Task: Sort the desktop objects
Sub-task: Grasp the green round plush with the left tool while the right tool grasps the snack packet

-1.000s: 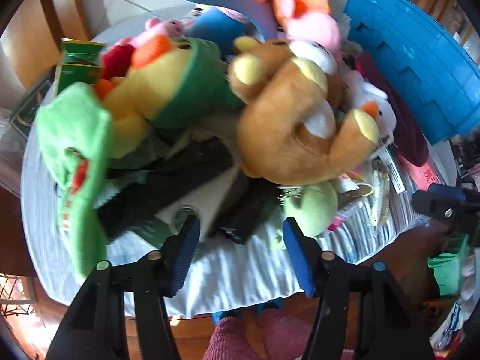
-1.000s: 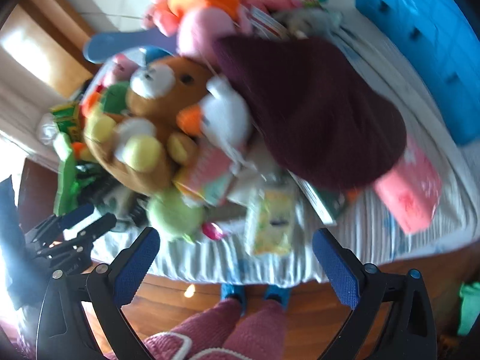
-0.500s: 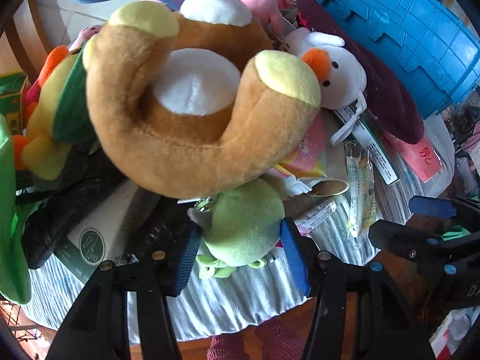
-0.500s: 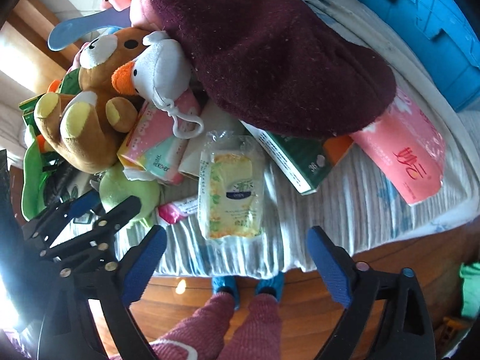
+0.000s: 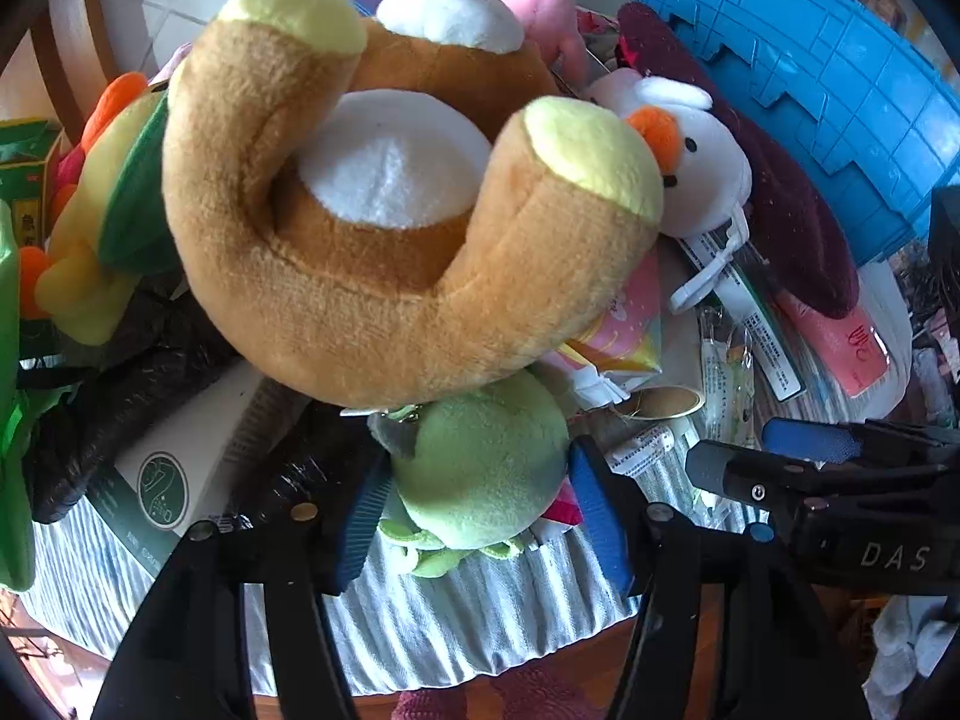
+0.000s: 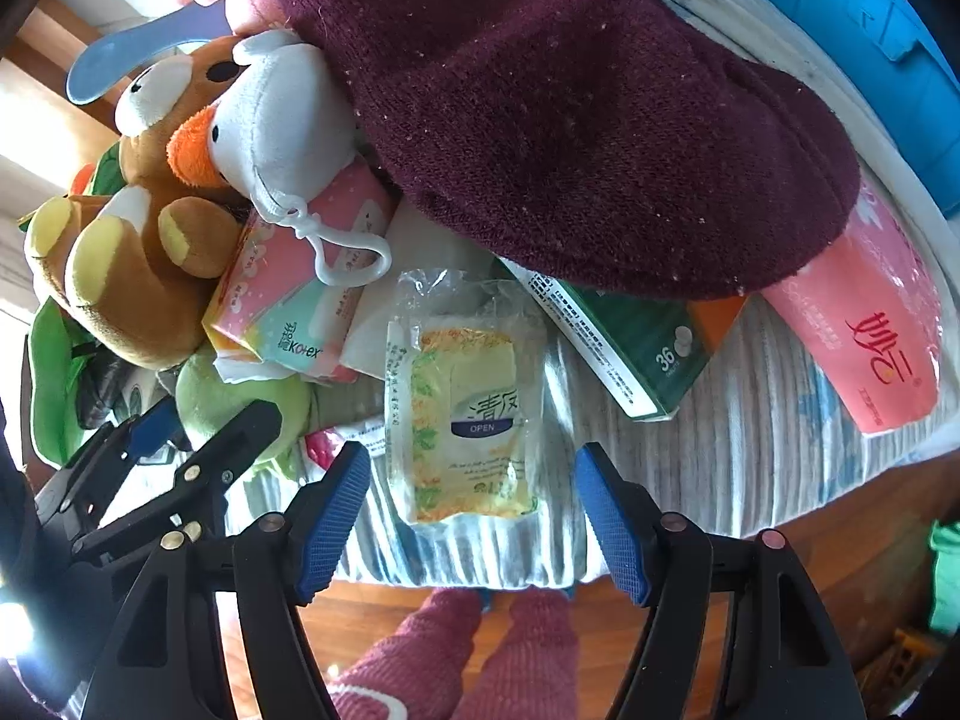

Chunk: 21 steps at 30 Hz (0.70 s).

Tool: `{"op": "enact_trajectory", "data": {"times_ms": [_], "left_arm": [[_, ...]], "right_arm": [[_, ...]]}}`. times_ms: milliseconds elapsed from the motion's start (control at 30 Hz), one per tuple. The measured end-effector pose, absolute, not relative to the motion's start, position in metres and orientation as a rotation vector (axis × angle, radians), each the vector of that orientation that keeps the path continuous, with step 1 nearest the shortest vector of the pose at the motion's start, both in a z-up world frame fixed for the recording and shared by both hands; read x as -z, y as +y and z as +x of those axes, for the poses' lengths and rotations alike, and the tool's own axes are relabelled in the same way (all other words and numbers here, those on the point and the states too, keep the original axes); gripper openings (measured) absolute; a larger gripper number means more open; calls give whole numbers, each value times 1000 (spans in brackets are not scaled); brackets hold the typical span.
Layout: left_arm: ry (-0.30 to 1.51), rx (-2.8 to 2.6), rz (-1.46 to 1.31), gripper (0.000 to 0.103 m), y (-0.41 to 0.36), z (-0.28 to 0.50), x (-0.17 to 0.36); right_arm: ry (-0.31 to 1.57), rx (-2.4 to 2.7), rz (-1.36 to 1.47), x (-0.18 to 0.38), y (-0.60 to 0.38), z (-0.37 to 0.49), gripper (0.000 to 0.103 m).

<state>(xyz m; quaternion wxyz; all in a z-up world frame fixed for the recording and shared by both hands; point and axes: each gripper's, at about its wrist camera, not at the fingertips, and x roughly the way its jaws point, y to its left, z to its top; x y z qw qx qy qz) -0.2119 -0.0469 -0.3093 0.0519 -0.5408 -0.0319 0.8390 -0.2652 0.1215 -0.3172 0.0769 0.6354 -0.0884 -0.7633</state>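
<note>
You're at grasp step, 2 picks. Left gripper [image 5: 474, 504] opening, straddles green plush [image 5: 480, 462] at 6 o'clock. Right gripper [image 6: 468, 510] closing around wipes packet [image 6: 462, 408], pads not touching. Next: squeeze, lift.

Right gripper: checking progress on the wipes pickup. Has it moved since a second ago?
Yes. The right gripper has come down toward the yellow wipes packet, which now lies between its closing jaws, not yet pinched.
</note>
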Motion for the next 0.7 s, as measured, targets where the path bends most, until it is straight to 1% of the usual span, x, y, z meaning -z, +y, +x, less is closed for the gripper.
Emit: {"op": "enact_trajectory", "data": {"times_ms": [100, 233, 300, 333, 400, 500, 533, 600, 700], "left_arm": [[-69, -2509, -1693, 64, -42, -217, 318], [-57, -2476, -1760, 64, -39, -221, 336], [-47, -2495, -1735, 60, -37, -220, 333], [-27, -2503, -1731, 56, -36, -220, 332], [-9, -2496, -1743, 56, -35, -222, 333], [-15, -2478, -1750, 55, -35, -225, 334], [-19, -2474, -1747, 54, -36, -225, 334], [-37, -2469, -1735, 51, -39, -224, 333], [-48, -2464, -1702, 49, -42, -218, 329]], "right_arm": [[-265, 2289, 1915, 319, 126, -266, 71], [-267, 2286, 1916, 321, 130, -268, 71], [-248, 2292, 1912, 321, 129, -269, 71], [-243, 2292, 1911, 322, 128, -270, 66], [-248, 2285, 1914, 324, 128, -272, 61], [-249, 2281, 1922, 327, 128, -275, 60], [-247, 2278, 1925, 329, 128, -276, 59], [-237, 2267, 1929, 332, 127, -278, 52], [-172, 2286, 1924, 328, 125, -277, 37]]}}
